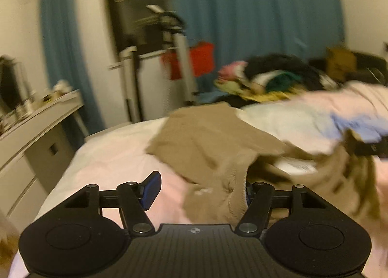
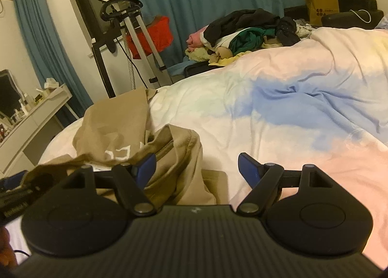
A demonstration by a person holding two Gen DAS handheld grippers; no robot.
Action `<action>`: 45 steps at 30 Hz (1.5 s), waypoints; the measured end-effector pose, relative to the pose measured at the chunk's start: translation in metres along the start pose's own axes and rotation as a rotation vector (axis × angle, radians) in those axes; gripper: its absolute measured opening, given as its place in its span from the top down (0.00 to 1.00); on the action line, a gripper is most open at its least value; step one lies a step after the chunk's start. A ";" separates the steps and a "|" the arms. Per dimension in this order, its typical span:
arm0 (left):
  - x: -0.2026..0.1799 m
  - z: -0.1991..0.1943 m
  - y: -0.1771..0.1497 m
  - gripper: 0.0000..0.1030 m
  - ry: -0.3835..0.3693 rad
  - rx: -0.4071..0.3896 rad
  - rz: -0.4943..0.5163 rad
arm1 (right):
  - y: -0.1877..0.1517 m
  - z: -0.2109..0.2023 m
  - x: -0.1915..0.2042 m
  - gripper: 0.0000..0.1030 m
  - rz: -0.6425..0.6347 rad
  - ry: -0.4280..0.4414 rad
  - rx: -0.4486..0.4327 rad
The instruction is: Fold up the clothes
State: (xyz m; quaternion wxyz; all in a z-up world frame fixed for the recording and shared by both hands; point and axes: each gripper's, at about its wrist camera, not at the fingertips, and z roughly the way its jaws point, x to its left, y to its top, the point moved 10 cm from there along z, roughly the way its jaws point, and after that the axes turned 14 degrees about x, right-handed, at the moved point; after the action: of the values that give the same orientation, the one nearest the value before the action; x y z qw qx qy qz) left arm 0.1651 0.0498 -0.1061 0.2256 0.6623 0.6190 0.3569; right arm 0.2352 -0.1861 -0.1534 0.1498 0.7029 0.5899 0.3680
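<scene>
A tan garment (image 1: 206,142) with white lettering lies crumpled on the pastel duvet (image 1: 116,156). My left gripper (image 1: 198,190) is open wide; its left blue pad (image 1: 151,188) is bare, and a fold of the tan cloth drapes over and hides its right finger. The left wrist view is blurred. In the right wrist view the tan garment (image 2: 114,122) bunches around the left pad (image 2: 145,166) of my right gripper (image 2: 196,166), which is open with its right pad (image 2: 247,168) over bare duvet (image 2: 266,98). Each gripper shows at the edge of the other's view.
A pile of mixed clothes (image 2: 249,33) sits at the far side of the bed. A standing steamer frame (image 2: 135,35), a red box (image 2: 155,33) and blue curtains are behind. A white dresser (image 2: 31,120) stands left of the bed, a paper bag (image 2: 321,6) far right.
</scene>
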 end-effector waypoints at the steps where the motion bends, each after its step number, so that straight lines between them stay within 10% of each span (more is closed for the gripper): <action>1: 0.005 -0.003 0.000 0.36 0.008 -0.010 -0.023 | 0.001 0.003 0.002 0.26 -0.008 -0.002 0.005; 9: 0.015 -0.030 -0.004 0.36 0.012 -0.054 -0.078 | -0.010 0.013 -0.031 0.26 0.111 -0.206 0.006; 22: -0.027 -0.032 -0.013 0.26 -0.034 -0.052 0.061 | 0.008 -0.108 -0.011 0.22 0.014 -0.291 -0.483; 26: -0.022 0.004 -0.020 0.28 -0.029 0.056 -0.022 | 0.002 -0.098 -0.011 0.22 -0.008 -0.284 -0.429; 35: 0.050 -0.027 -0.022 0.27 -0.011 0.008 -0.325 | -0.048 -0.015 -0.045 0.22 0.079 -0.283 0.082; 38: 0.046 -0.036 -0.036 0.25 -0.066 0.085 -0.284 | -0.055 -0.021 -0.048 0.22 0.146 -0.262 0.079; 42: 0.043 -0.025 -0.074 0.20 -0.182 0.314 -0.345 | -0.036 -0.056 -0.045 0.17 0.132 -0.279 -0.106; 45: 0.050 -0.025 -0.080 0.20 -0.186 0.340 -0.412 | -0.023 -0.084 -0.038 0.17 0.100 -0.293 -0.246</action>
State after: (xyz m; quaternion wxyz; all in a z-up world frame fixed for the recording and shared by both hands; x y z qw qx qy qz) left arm 0.0924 0.1056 -0.1394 0.2347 0.5807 0.7683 0.1323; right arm 0.1594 -0.2343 -0.1236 0.3005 0.7537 0.4767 0.3381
